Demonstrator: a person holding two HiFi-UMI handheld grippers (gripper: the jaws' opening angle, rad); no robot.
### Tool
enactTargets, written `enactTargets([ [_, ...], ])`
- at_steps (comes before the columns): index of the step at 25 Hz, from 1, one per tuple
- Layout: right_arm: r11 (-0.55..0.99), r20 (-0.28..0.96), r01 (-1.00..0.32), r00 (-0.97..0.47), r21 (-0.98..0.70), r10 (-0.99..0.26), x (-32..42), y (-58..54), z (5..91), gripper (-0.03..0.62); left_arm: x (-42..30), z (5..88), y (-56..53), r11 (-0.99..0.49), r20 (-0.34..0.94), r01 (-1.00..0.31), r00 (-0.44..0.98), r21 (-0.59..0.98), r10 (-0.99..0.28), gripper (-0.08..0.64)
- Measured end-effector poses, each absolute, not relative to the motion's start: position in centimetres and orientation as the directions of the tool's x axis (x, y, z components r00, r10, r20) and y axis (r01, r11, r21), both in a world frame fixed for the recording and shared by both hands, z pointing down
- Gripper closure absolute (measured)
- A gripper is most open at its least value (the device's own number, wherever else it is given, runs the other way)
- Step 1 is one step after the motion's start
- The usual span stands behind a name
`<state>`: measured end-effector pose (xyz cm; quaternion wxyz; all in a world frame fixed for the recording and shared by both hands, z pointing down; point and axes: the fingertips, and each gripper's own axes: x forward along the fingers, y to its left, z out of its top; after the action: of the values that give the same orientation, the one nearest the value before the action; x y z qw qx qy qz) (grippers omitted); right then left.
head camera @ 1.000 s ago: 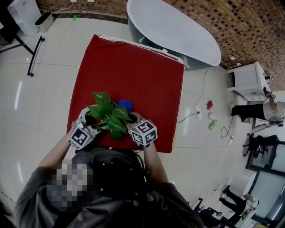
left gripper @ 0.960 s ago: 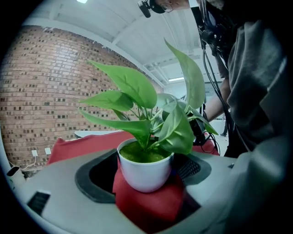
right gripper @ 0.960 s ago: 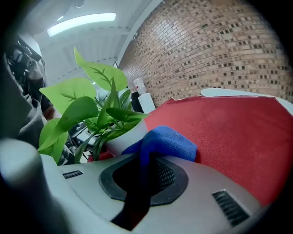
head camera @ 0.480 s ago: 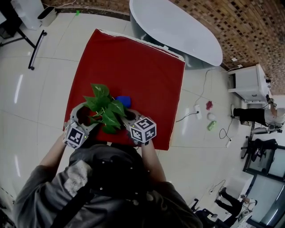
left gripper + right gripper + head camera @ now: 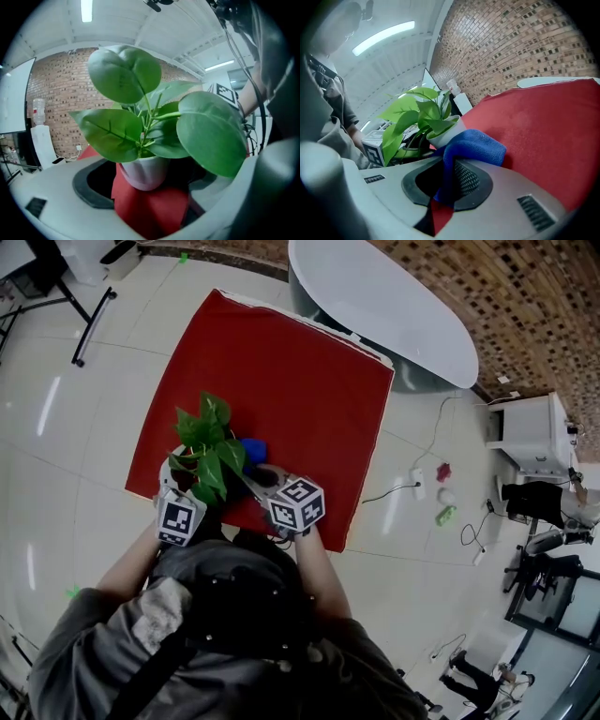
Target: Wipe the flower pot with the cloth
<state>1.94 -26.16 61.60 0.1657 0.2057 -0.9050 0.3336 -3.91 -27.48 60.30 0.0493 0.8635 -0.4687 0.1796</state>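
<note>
well, my left gripper (image 5: 150,177) has its jaws closed round the flower pot (image 5: 143,174), a dark pad against each side of its white body as far as i can see past the leaves (image 5: 124,75). only the left gripper view gives me that body, with the red cover of the bench (image 5: 281,362) showing just under its base. from the head view the foliage spreads over the pot and hides nearly all of it

my right gripper (image 5: 447,174) has its jaws clenched on the cloth (image 5: 476,145), a blue one, folded over and pinched between the two pads, with its bunched end sticking out ahead of the tips. the right gripper view alone shows this pinch. in it the bunched end lies right at the pot's side, just under the rim, though i cannot tell whether it touches or sits just in front. the same view catches my left gripper's marker cube (image 5: 375,147) beyond the leaves, and a brick wall (image 5: 511,51) behind

the head view tells what neither gripper view does: the pot stands near the near left edge of the red bench, with my two grippers closing on it from my side, the left at the pot and the right just beside it, and the blue cloth shows as a small patch right of the leaves. the tiled floor (image 5: 75,427) lies all around the bench
</note>
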Motion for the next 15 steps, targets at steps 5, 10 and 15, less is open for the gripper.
enactTargets([
  [5, 0.703, 0.45, -0.487, -0.854, -0.519, -0.259, 3.1, -24.7, 61.2, 0.531, -4.2, 59.9, -28.3, -0.449, 0.346, -0.888, 0.393, -0.095, -0.852, 0.142],
  [10, 0.71, 0.431, -0.515, -0.844, -0.48, -0.321, 6.2, -25.9, 58.7, 0.531, -4.3, 59.8, -28.1, -0.468, 0.35, -0.879, 0.411, -0.094, -0.842, 0.149],
  [15, 0.728, 0.358, -0.477, -0.874, -0.492, -0.329, 7.0, -28.5, 56.4, 0.531, -4.2, 59.9, -28.0, -0.565, 0.354, -0.821, 0.508, -0.076, -0.785, 0.153],
])
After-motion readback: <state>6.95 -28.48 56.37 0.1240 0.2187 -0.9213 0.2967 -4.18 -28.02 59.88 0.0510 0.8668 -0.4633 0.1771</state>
